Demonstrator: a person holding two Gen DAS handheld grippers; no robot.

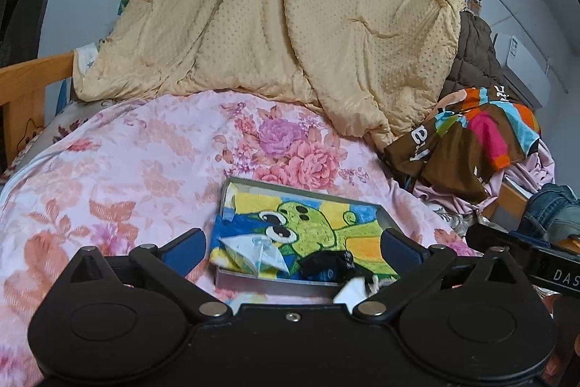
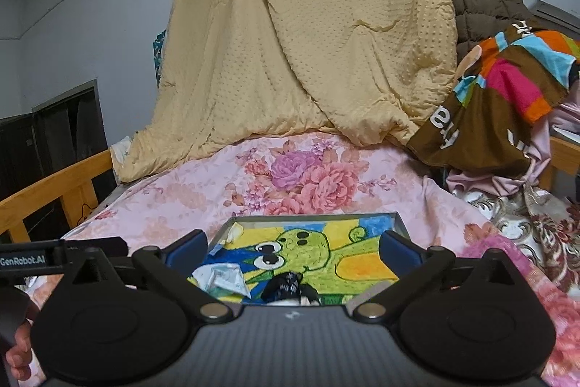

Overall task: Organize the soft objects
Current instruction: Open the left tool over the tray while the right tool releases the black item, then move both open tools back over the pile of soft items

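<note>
The tray (image 1: pixel 389 218) lies dead ahead between both grippers, seemingly nearer the right gripper (image 2: pixel 293 251). Left gripper (image 1: pixel 291 247) and right both gape, empty.

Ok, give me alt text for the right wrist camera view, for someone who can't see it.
The right gripper, open and holding nothing, hovers over a shallow grey tray on a pink floral bedspread; the tray holds a cartoon towel, a clear plastic packet and a small black item. Behind, a tan quilt hangs over the bed, beside a striped towel.

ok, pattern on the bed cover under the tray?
Pink floral bedspread, rose blooms; right wrist view shows it best.
</note>
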